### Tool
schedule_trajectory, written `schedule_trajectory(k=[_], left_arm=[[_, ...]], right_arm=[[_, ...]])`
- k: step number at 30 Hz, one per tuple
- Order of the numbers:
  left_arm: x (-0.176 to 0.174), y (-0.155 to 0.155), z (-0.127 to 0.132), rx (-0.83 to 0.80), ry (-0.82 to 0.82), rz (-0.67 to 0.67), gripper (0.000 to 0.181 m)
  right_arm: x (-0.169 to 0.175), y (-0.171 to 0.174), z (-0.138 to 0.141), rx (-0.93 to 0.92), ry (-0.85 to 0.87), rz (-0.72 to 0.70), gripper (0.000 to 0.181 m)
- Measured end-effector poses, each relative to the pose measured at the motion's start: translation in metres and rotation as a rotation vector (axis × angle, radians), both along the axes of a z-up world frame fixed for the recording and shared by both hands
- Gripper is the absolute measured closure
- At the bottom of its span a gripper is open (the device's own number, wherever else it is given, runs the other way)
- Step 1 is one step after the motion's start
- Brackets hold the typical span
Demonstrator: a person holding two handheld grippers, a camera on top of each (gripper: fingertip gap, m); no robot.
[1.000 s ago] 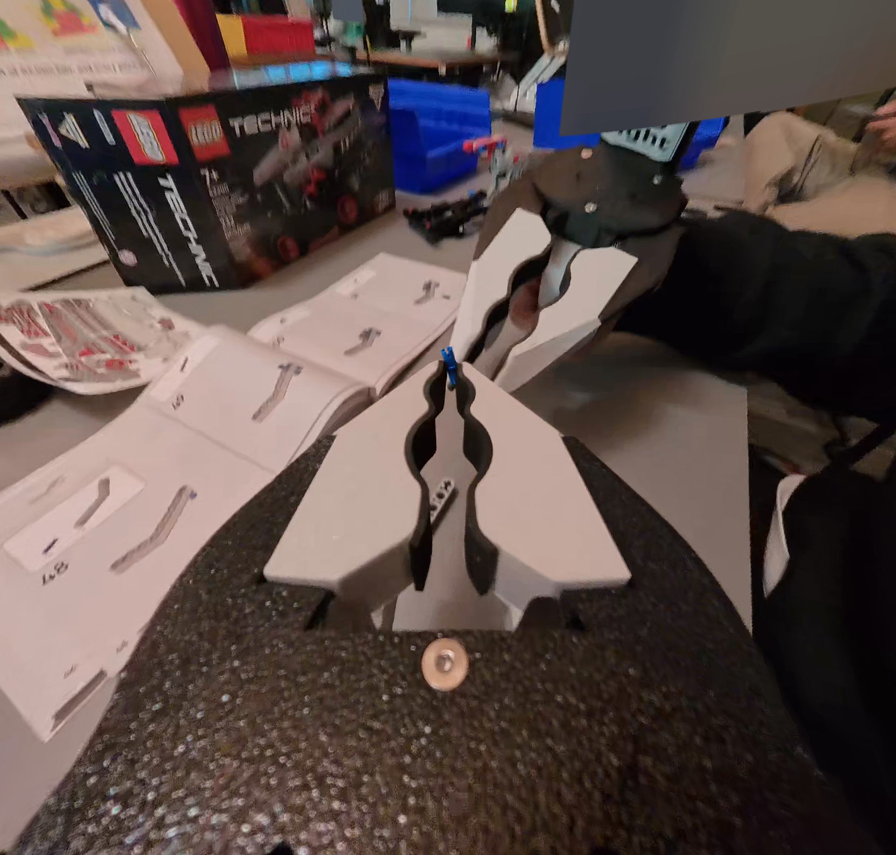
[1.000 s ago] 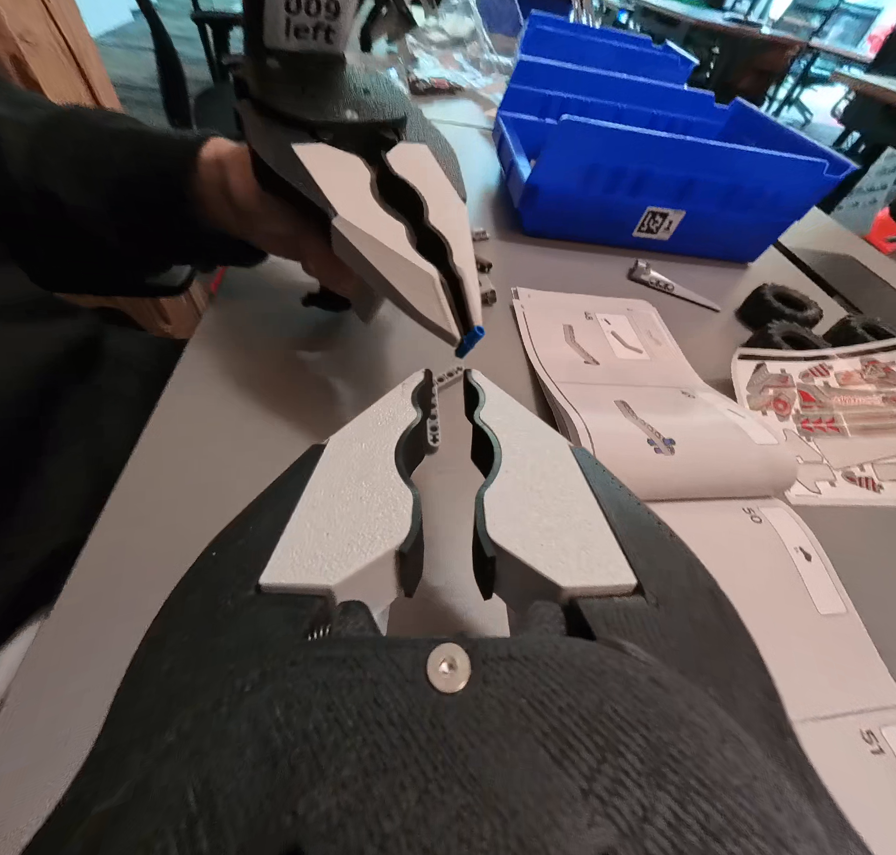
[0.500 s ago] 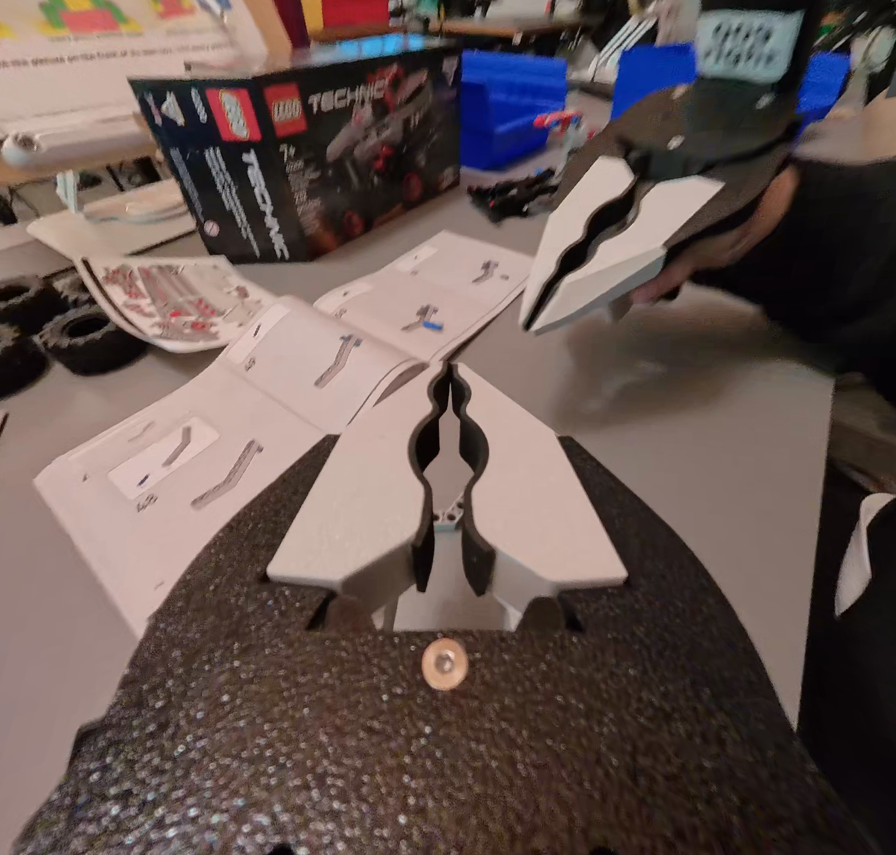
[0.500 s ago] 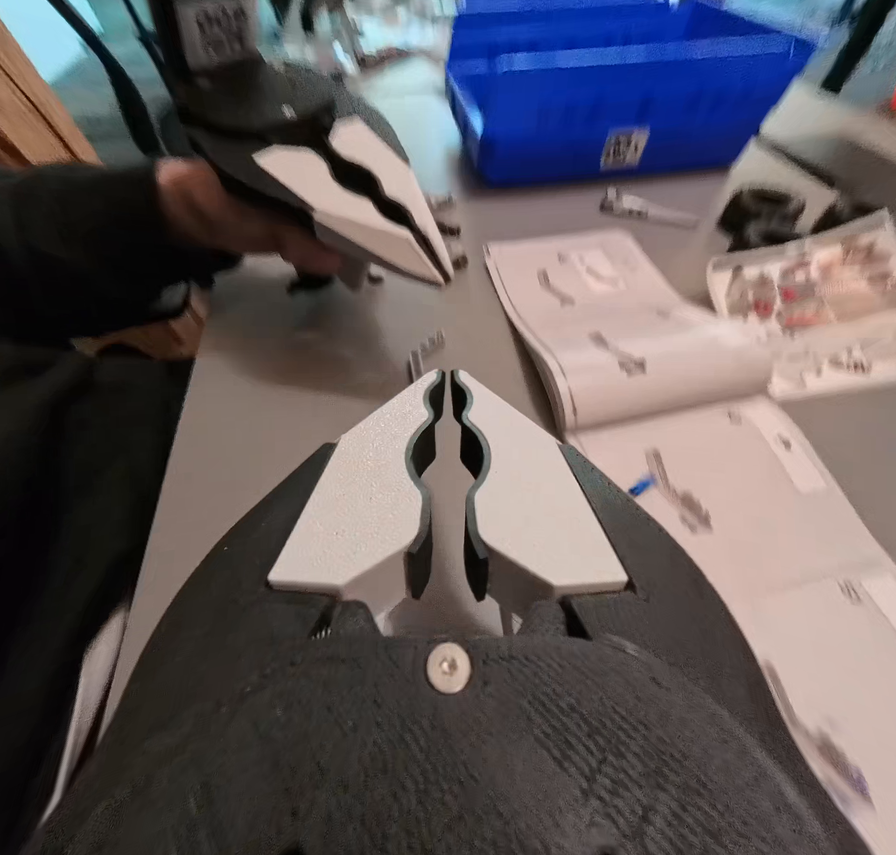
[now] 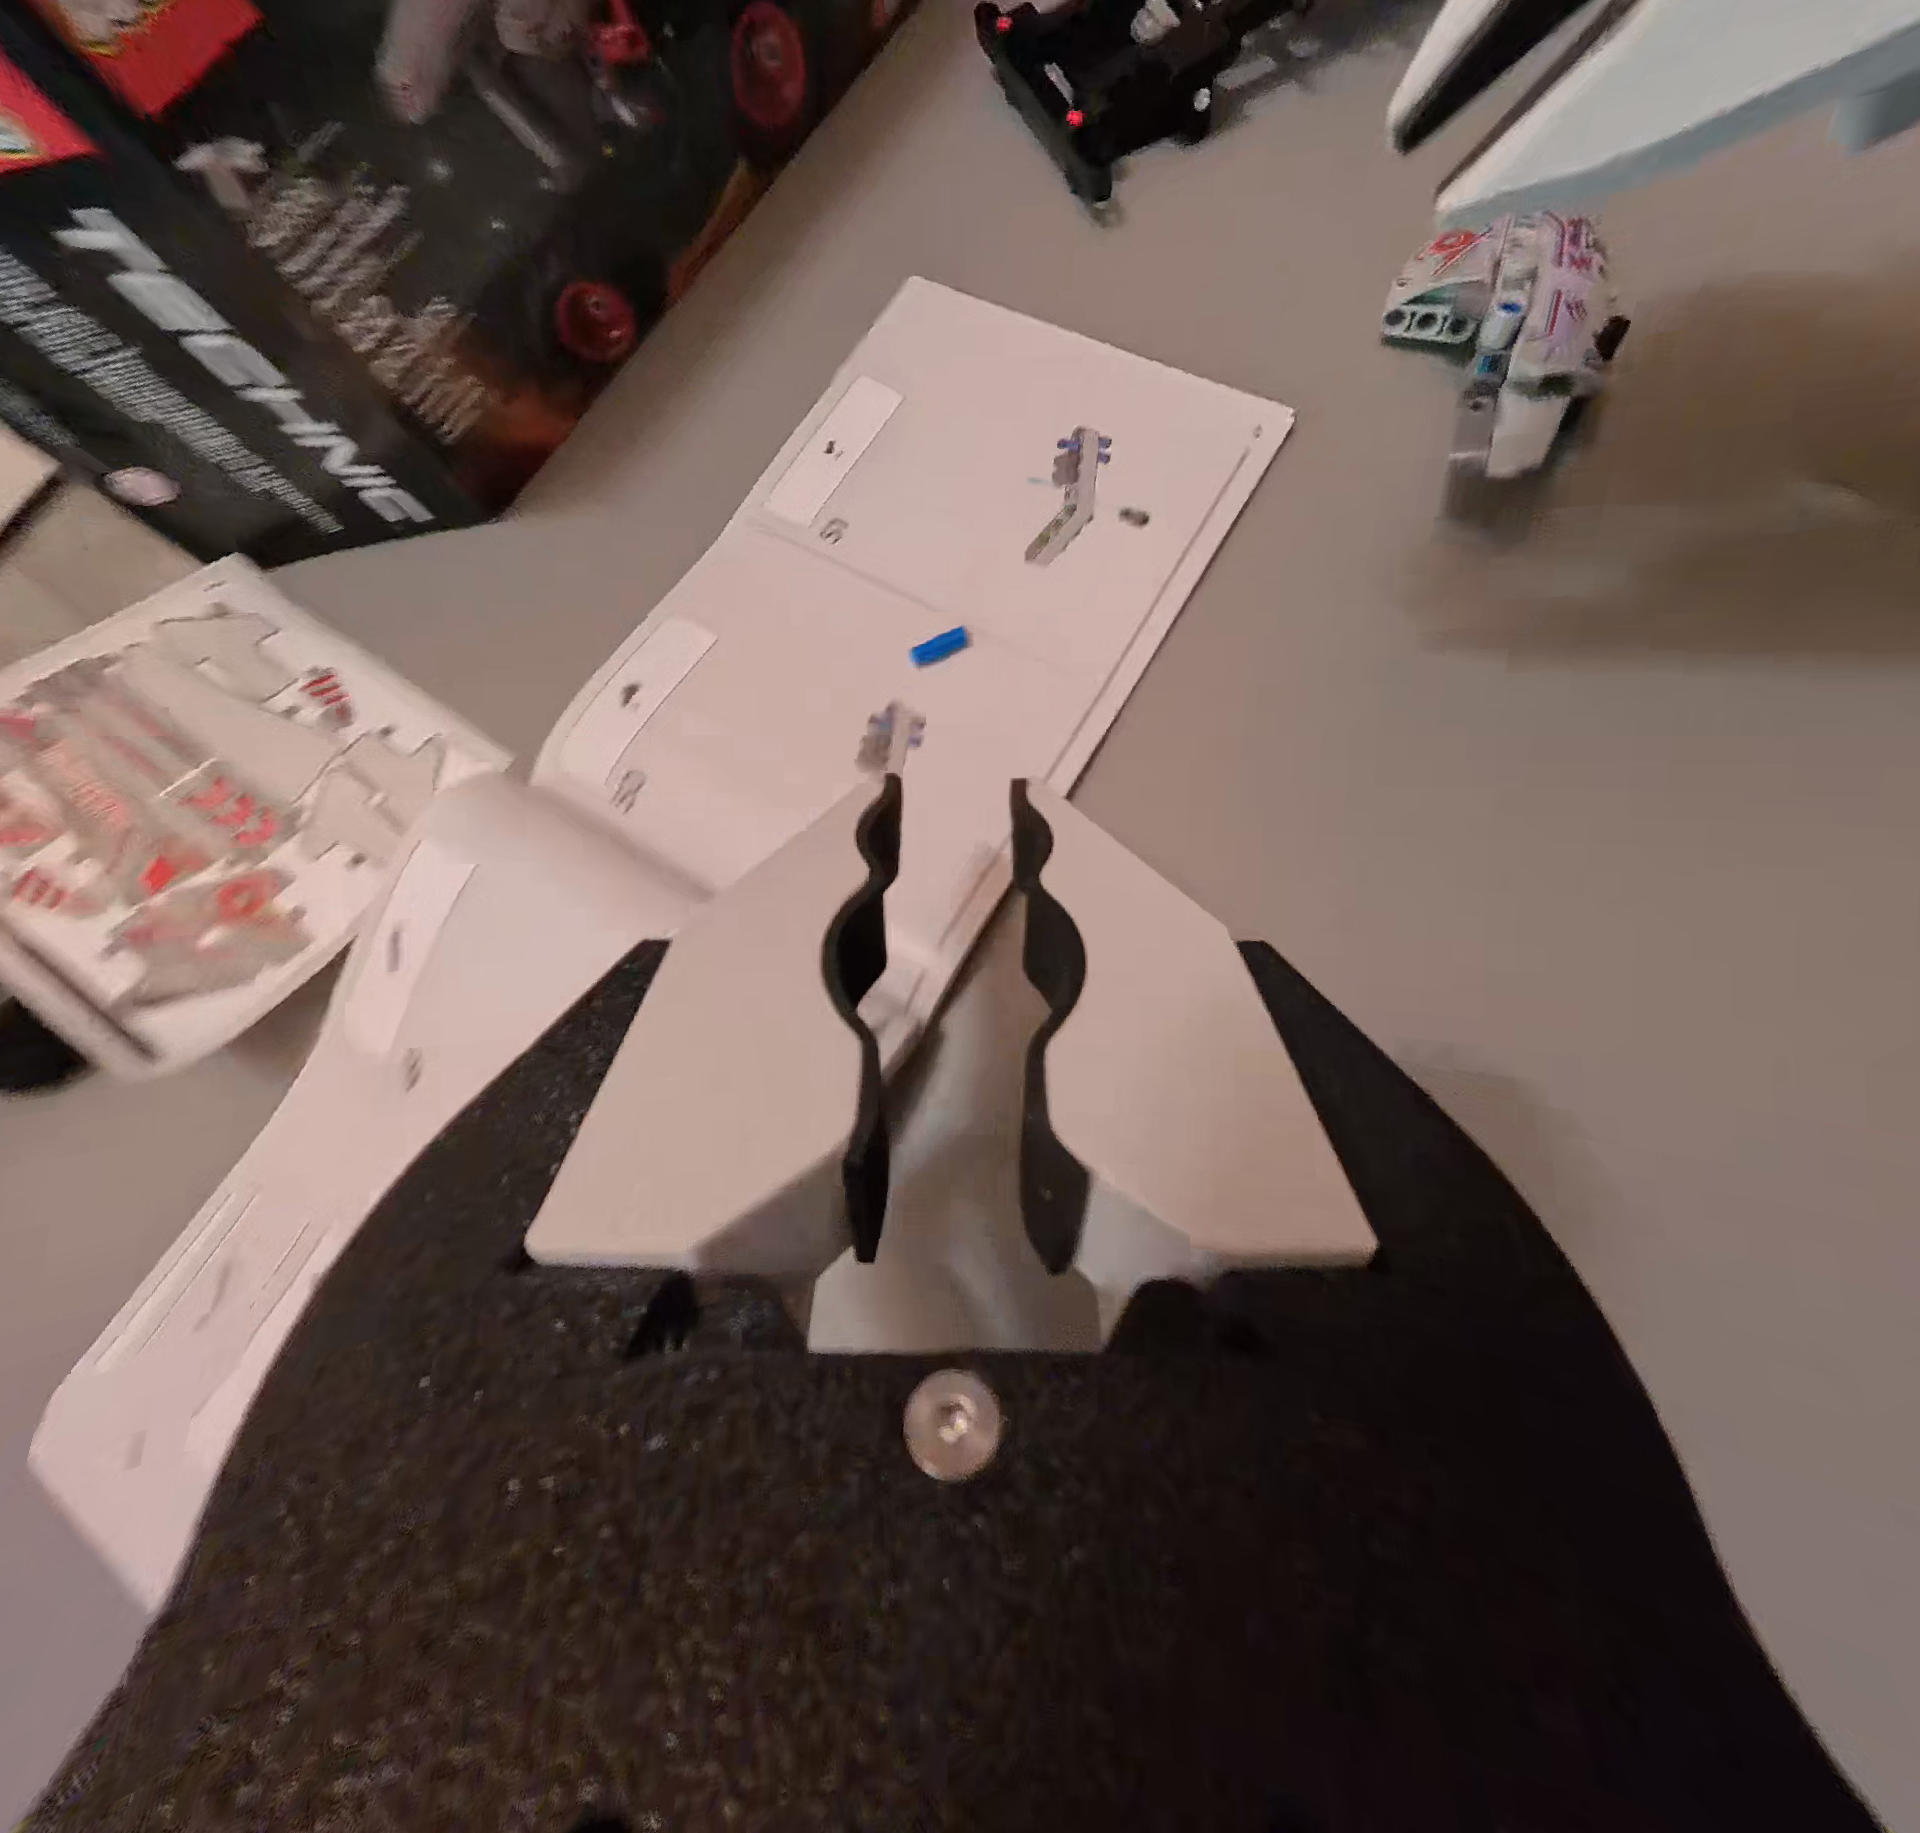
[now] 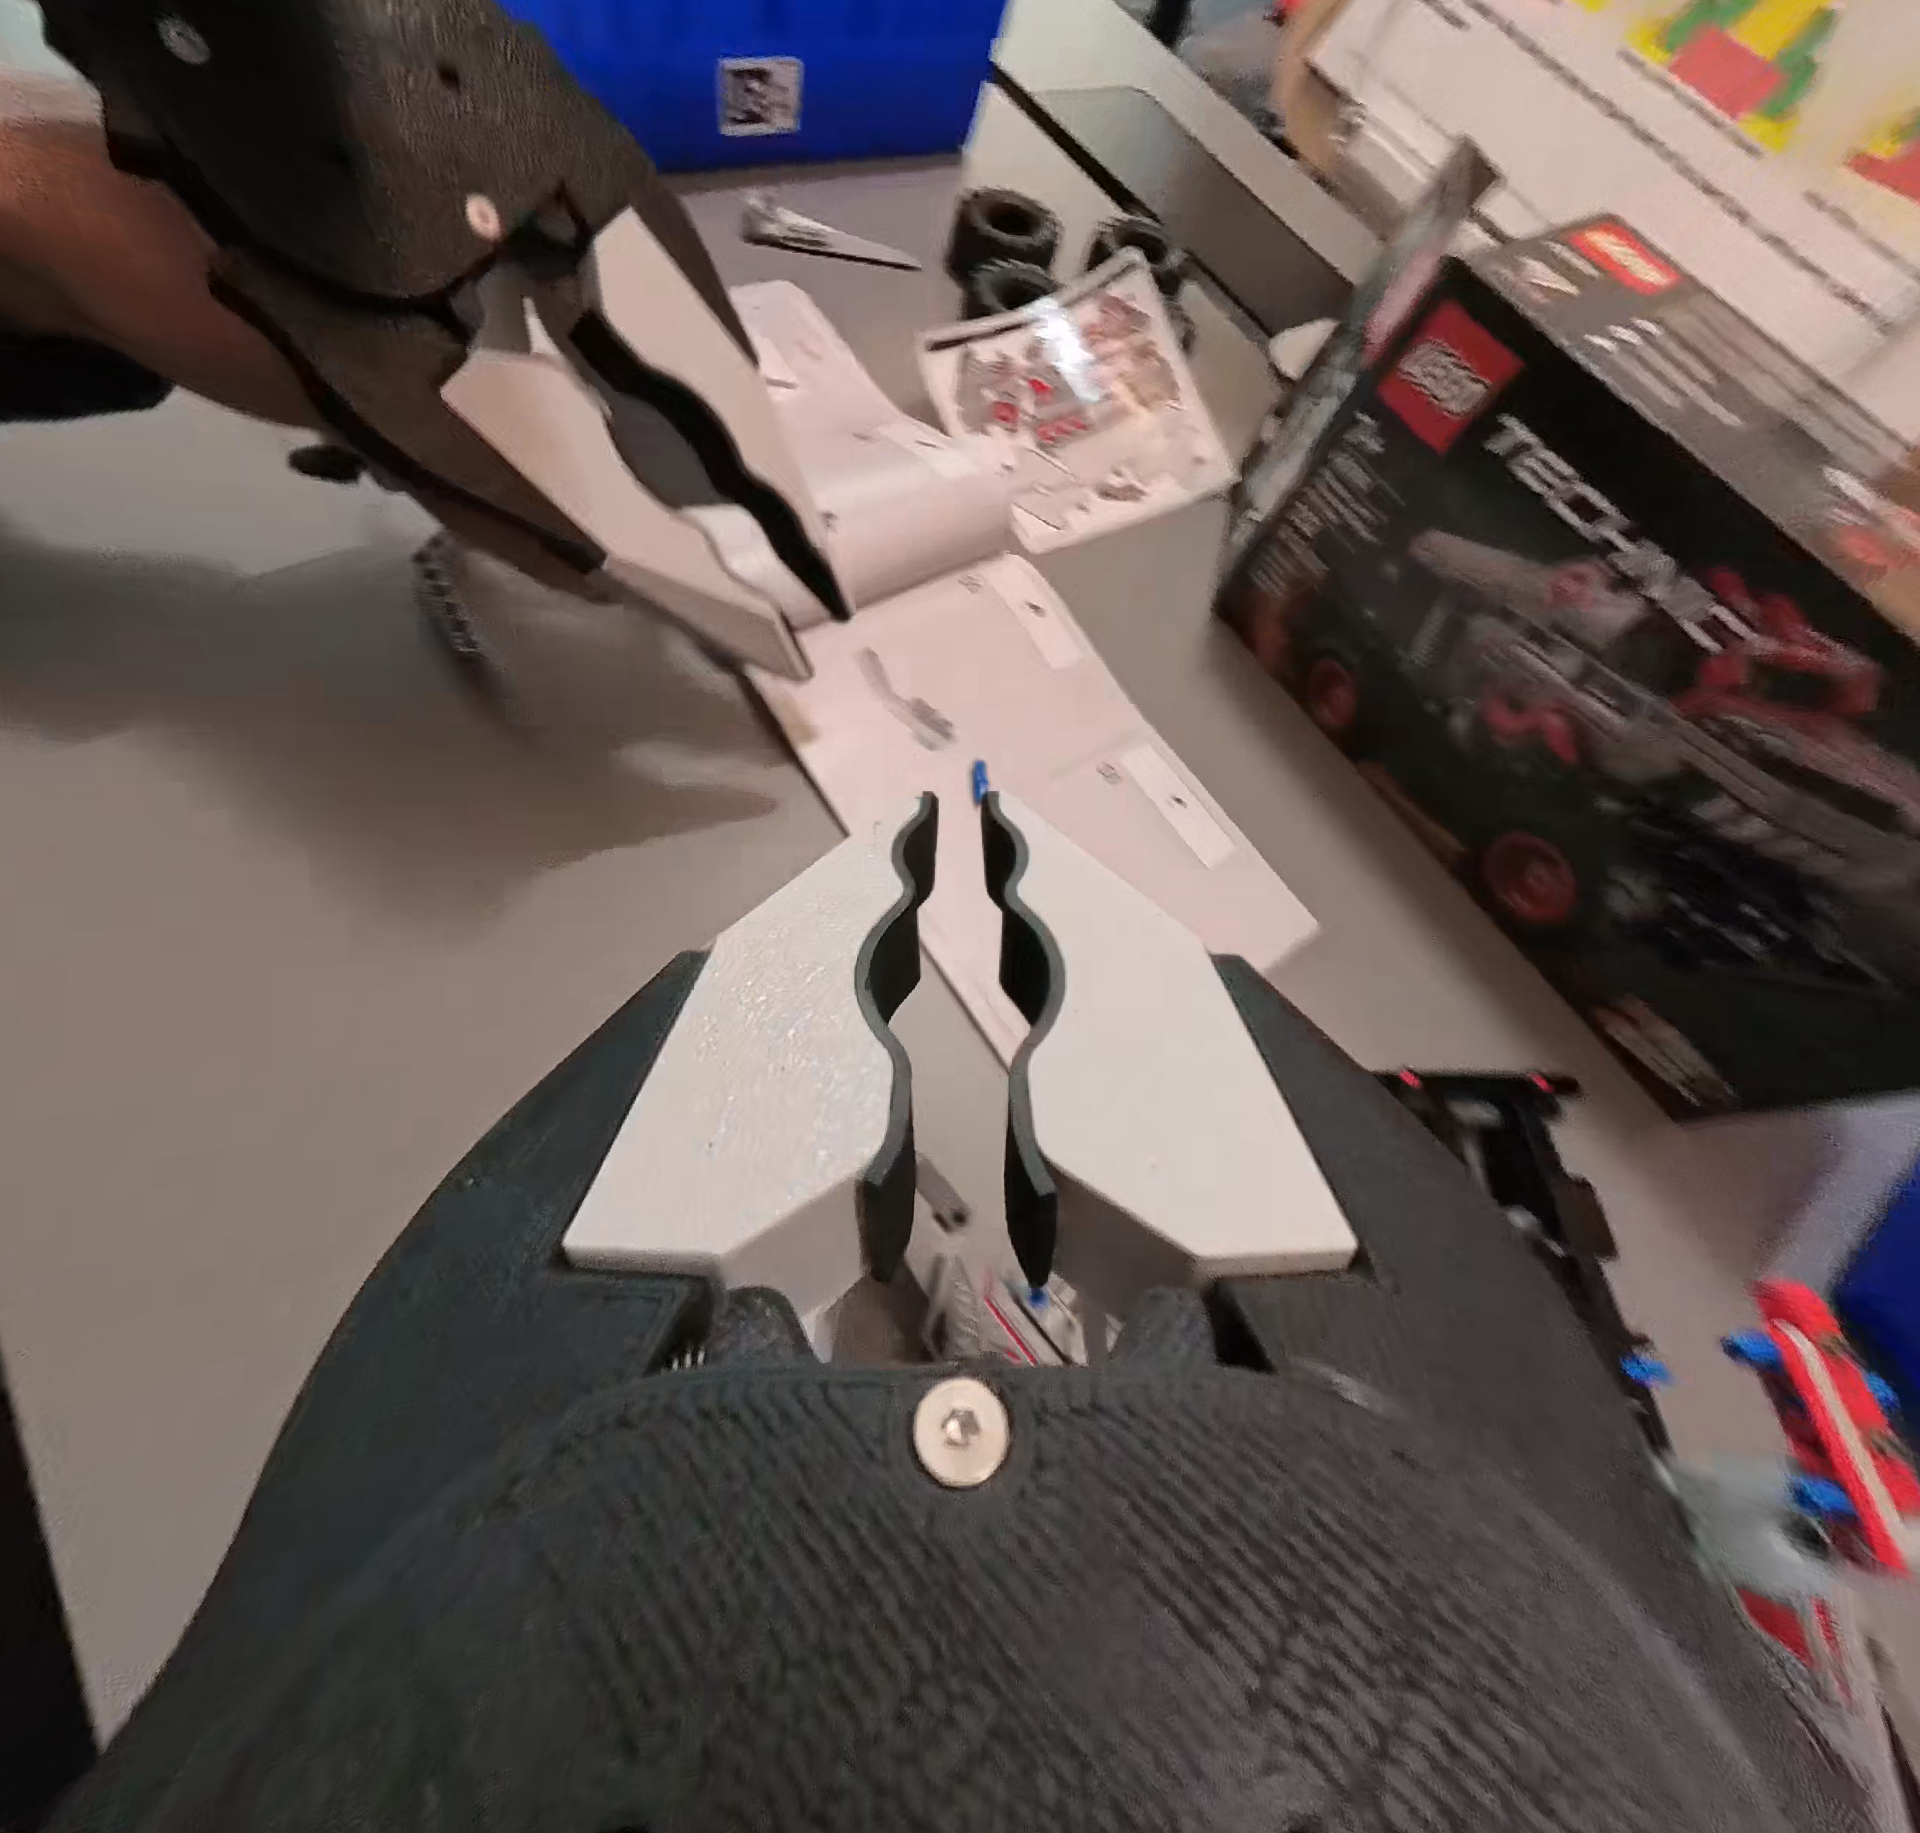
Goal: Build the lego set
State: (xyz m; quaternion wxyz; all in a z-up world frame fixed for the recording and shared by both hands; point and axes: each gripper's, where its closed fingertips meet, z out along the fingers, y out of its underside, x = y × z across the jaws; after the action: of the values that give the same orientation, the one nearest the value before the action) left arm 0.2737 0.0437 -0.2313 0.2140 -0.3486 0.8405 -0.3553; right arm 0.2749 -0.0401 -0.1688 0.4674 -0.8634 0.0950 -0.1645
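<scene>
Left gripper: jaws apart, nothing between them, over the near edge of the booklet.
Right gripper: jaws parted, empty, just short of the pin.
Blue pin: one, loose on the open instruction booklet, beyond the left gripper's tips.
Lego box: one, far left in the left wrist view.
Sticker sheet: one, left of the booklet.
Black chassis: one, far side.
White panel assembly: one, right.
Tyres: at least three, blurred.

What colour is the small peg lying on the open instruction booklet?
Blue peg; clearest in the left wrist view.
</scene>
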Motion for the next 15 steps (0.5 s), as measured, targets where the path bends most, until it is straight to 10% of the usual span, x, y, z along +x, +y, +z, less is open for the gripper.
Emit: schedule_trajectory(k=[1, 15], left_arm=[[0.007, -0.011, -0.005, 0.025, 0.02, -0.02, 0.161], [0.1, 0.012, -0.049, 0.248, 0.293, 0.051, 0.174]], right_arm=[[0.006, -0.008, 0.003, 0.007, -0.004, -0.035, 0.174], [0.025, -0.037, -0.011, 0.05, 0.052, -0.033, 0.17]])
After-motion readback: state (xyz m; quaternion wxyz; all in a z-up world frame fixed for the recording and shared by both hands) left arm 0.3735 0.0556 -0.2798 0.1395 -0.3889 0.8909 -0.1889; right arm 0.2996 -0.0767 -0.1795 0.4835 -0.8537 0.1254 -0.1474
